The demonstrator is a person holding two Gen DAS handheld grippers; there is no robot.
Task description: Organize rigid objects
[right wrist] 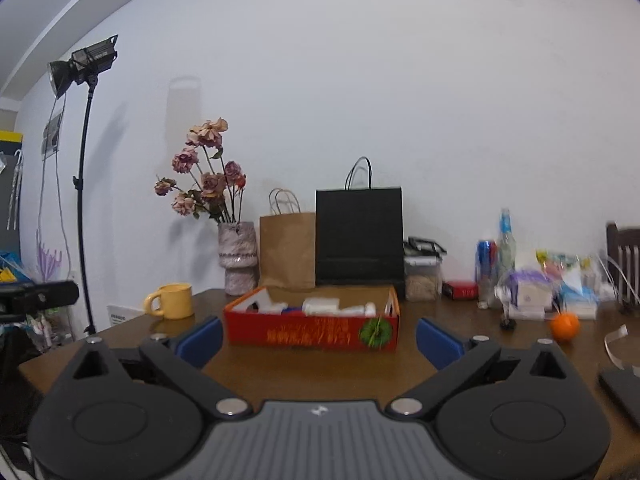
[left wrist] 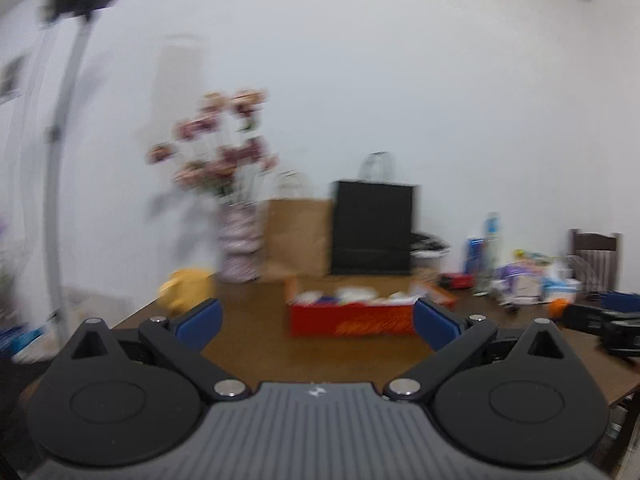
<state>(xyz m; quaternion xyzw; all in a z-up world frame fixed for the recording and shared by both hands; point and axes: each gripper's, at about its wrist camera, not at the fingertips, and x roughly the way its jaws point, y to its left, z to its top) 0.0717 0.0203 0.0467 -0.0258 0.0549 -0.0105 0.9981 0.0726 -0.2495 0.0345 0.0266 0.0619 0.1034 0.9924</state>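
From the left wrist camera, badly blurred, the left gripper (left wrist: pixel 316 320) stands spread wide with nothing between its blue pads. Beyond it the red box (left wrist: pixel 352 318) sits toward the middle of the table (left wrist: pixel 248 344), open-topped and holding pale items I cannot make out. A yellow mug (left wrist: pixel 186 286) stands near the left edge, a vase of dried flowers (left wrist: pixel 240 248) at the back edge beside a brown paper bag (left wrist: pixel 298 236) and a black bag (left wrist: pixel 372 228).

The right wrist camera is sharper. The right gripper (right wrist: pixel 318 338) is also fully spread and empty. The box is cardboard: probably light, stiff enough at the walls, yet crushable, so I would take it by a short end wall or push it flat. Its front carries orange lettering and a green round mark, unreadable. An orange (right wrist: pixel 564 326) lies toward the right edge; it may roll.
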